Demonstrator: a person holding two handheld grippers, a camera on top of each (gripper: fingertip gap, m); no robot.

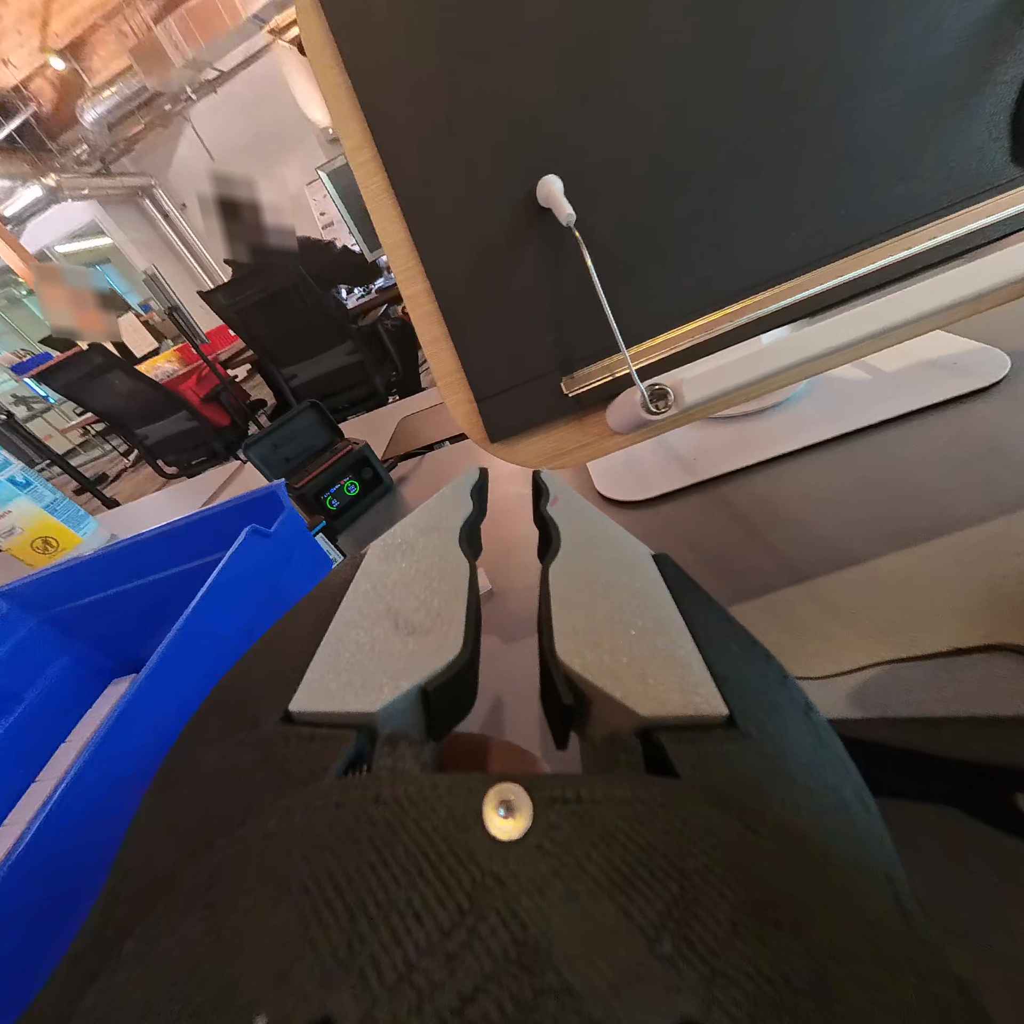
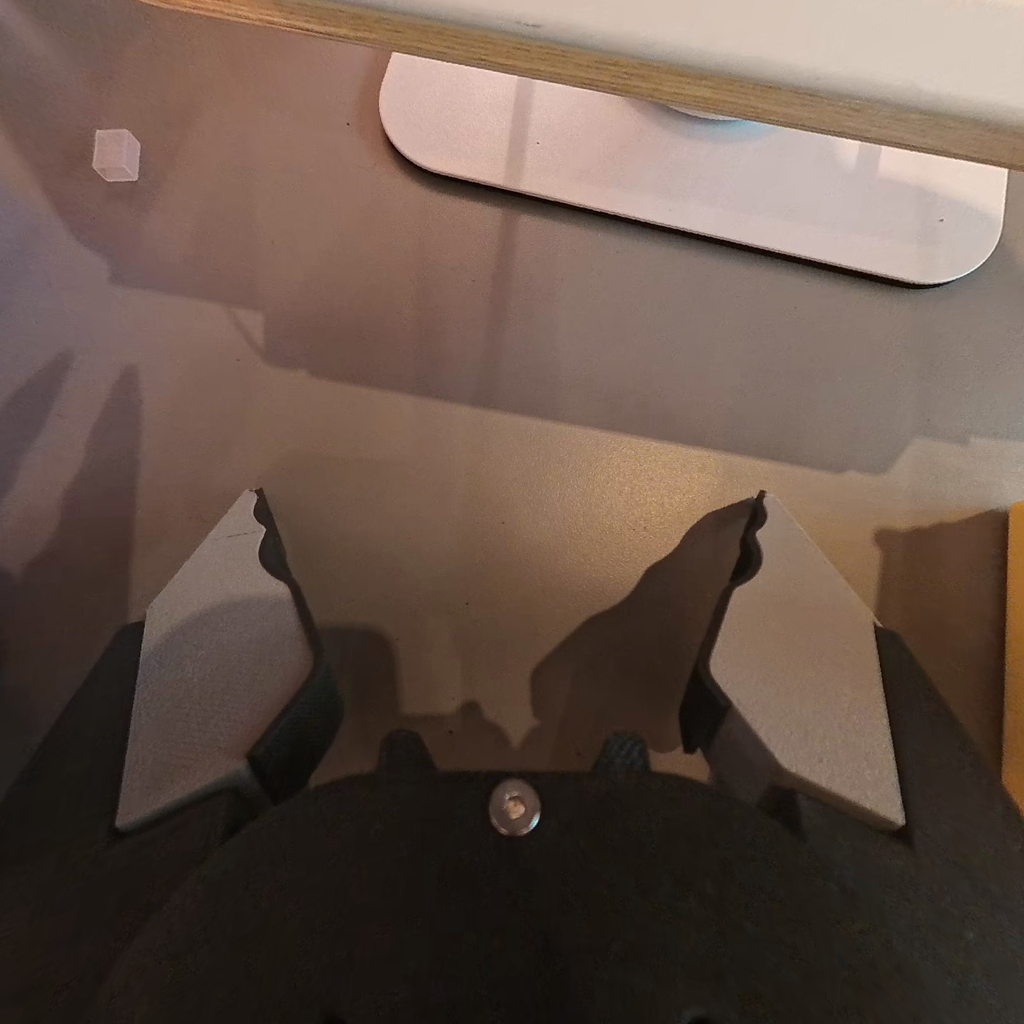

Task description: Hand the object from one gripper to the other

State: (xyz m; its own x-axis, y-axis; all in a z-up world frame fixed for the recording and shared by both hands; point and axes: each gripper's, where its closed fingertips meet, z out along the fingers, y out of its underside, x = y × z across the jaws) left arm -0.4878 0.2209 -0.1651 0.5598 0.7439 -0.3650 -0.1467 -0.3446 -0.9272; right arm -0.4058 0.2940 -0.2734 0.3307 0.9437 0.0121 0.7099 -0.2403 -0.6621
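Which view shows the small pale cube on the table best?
The right wrist view: the cube lies unobstructed on the table, far left. The left wrist view shows only a corner of it between the left tool's fingers.

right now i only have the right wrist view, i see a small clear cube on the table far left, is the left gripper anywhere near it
observer: yes, the left gripper points along the table, and what looks like the cube shows in the gap between its fingers, lying on the table, not gripped
operator: are its jaws wide enough to take it
observer: only a narrow gap, far narrower than your right gripper
operator: anything beside it i should know
observer: a blue bin sits close on its left side
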